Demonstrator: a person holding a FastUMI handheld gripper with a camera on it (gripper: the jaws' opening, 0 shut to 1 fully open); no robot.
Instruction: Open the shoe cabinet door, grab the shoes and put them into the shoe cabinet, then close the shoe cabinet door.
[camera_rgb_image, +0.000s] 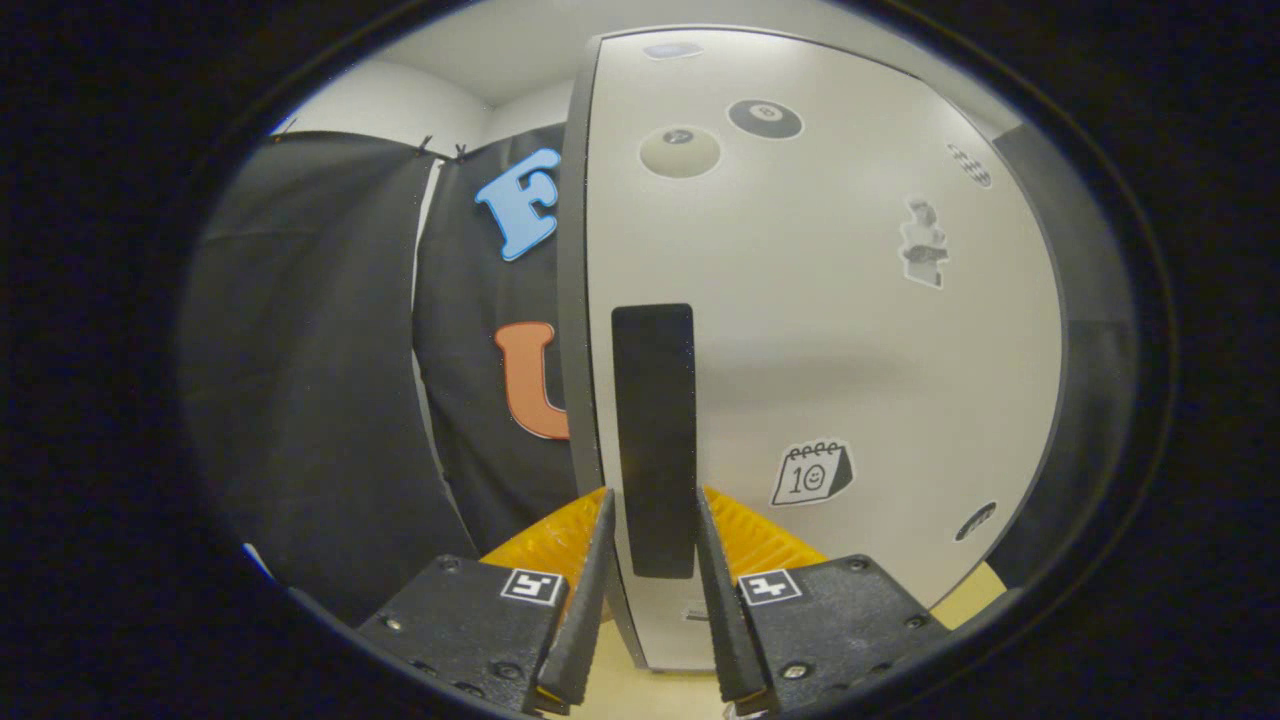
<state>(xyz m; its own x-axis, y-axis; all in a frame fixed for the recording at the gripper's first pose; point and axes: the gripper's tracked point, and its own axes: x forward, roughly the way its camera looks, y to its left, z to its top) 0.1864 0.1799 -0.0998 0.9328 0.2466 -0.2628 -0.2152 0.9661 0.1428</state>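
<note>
Just ahead of the gripper (652, 580), the smooth white cabinet door (820, 330) carries a flat black rectangular handle (654, 430), its lower end between the ridged, parted fingers (588, 600), contact unclear.

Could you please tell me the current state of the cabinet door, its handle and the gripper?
Shoe cabinet door: ajar, its free edge facing the gripper.
Black handle: upright on the door, its lower part between the fingers.
Gripper: fingers flank the handle; contact cannot be told.
</note>
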